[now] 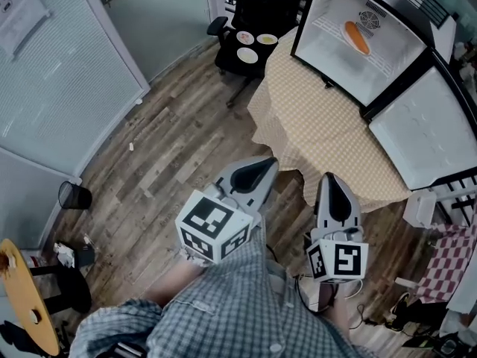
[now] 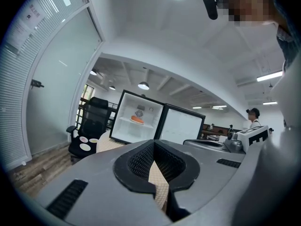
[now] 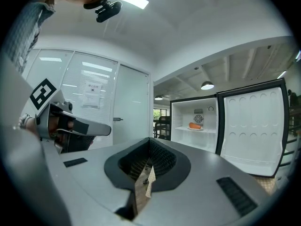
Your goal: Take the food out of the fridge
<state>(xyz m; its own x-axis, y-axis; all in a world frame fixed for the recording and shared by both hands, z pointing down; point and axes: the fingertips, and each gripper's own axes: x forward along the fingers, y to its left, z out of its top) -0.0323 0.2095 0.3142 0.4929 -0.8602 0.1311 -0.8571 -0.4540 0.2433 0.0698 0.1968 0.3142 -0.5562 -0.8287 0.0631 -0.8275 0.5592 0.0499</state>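
Note:
The fridge [image 1: 373, 10] stands open on a table covered with a beige checked cloth [image 1: 320, 118], its door [image 1: 425, 129] swung out to the right. An orange piece of food [image 1: 357, 37] lies on the white shelf inside; it also shows as the orange food [image 2: 137, 119] in the left gripper view and the orange food [image 3: 195, 125] in the right gripper view. My left gripper [image 1: 256, 174] and right gripper [image 1: 333, 192] are held side by side in front of the table, well short of the fridge. Both point level at it, jaws together, with nothing held. Left gripper [image 2: 154, 142]; right gripper [image 3: 149, 140].
A black office chair [image 1: 223, 54] with three small plates [image 1: 247, 54] on its seat stands left of the table. A black waste bin [image 1: 74, 196] and a round wooden table [image 1: 30, 308] are at the left. Glass partitions [image 1: 67, 66] line the left wall. A red checked cloth [image 1: 440, 263] lies at the right.

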